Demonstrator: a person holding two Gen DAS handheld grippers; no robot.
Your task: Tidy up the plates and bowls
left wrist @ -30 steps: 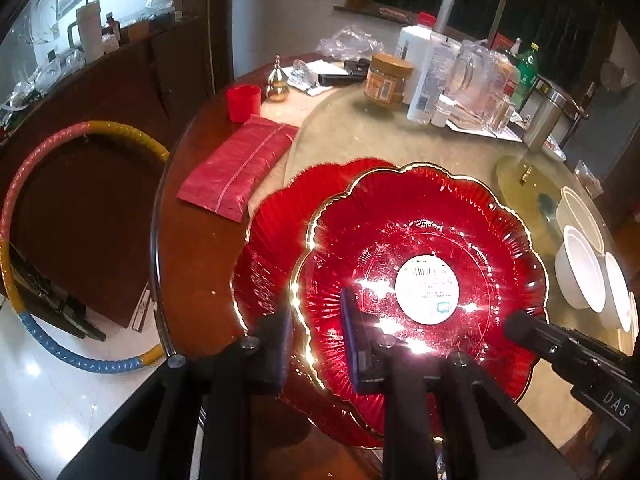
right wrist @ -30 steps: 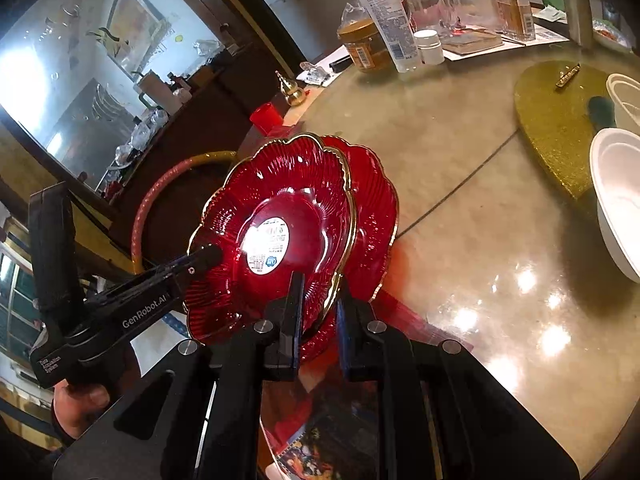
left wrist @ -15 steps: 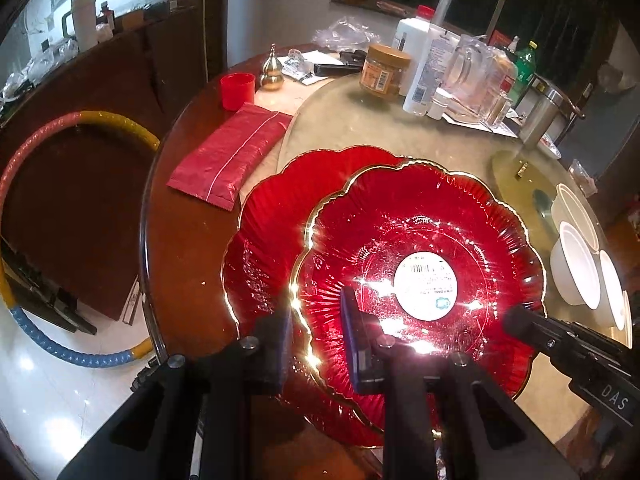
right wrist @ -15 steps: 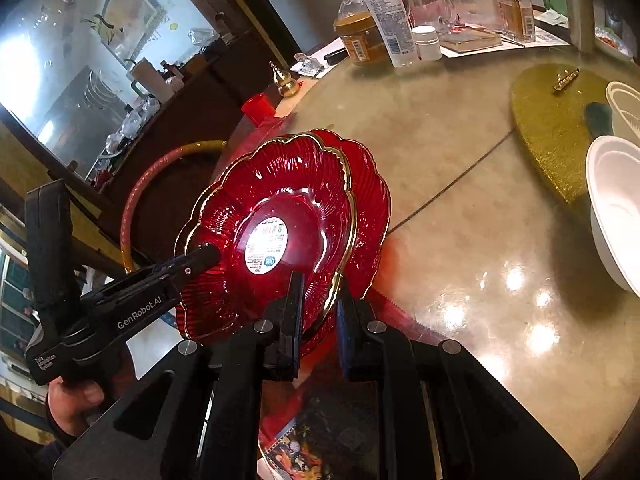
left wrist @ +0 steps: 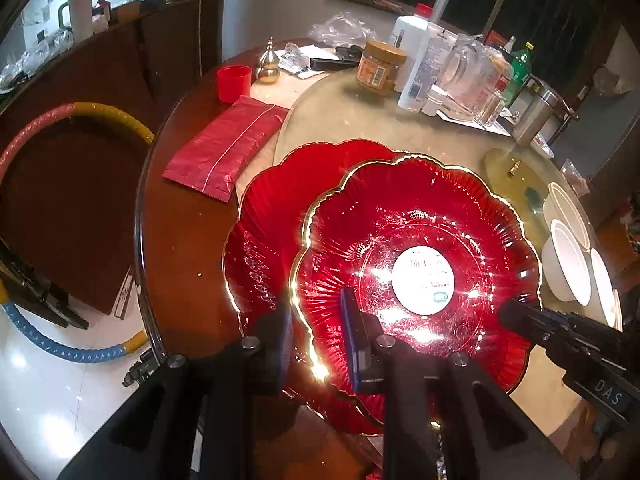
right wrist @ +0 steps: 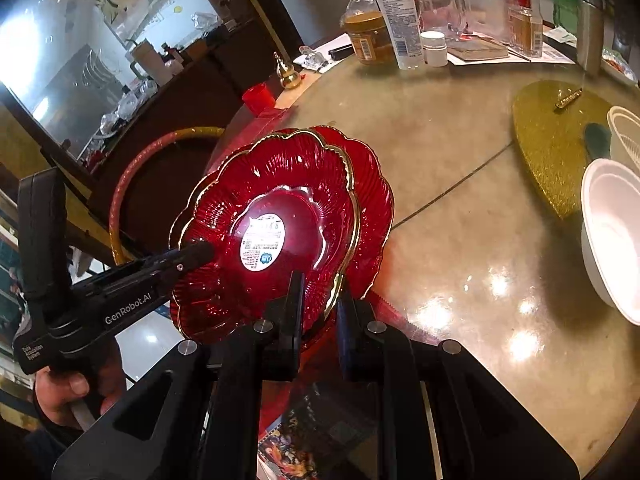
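Note:
A red scalloped glass plate with a gold rim and a white round sticker (left wrist: 412,256) (right wrist: 272,208) is held above a second red plate (left wrist: 264,232) (right wrist: 372,200) that lies on the table. My left gripper (left wrist: 316,328) (right wrist: 196,254) is shut on the upper plate's near rim. My right gripper (right wrist: 318,312) (left wrist: 516,312) is shut on the opposite rim of the same plate. White bowls (left wrist: 568,264) (right wrist: 612,236) sit to the right.
A red packet (left wrist: 224,148) and red cup (left wrist: 234,82) lie left of the plates. Jars, bottles and a glass jug (left wrist: 420,68) (right wrist: 400,20) crowd the table's far side. A gold heart-shaped mat (right wrist: 552,148) lies near the bowls. A hoop (left wrist: 68,114) leans off the table's left.
The upper plate, held by both grippers, has shifted slightly over the lower plate. Both grippers keep their hold.

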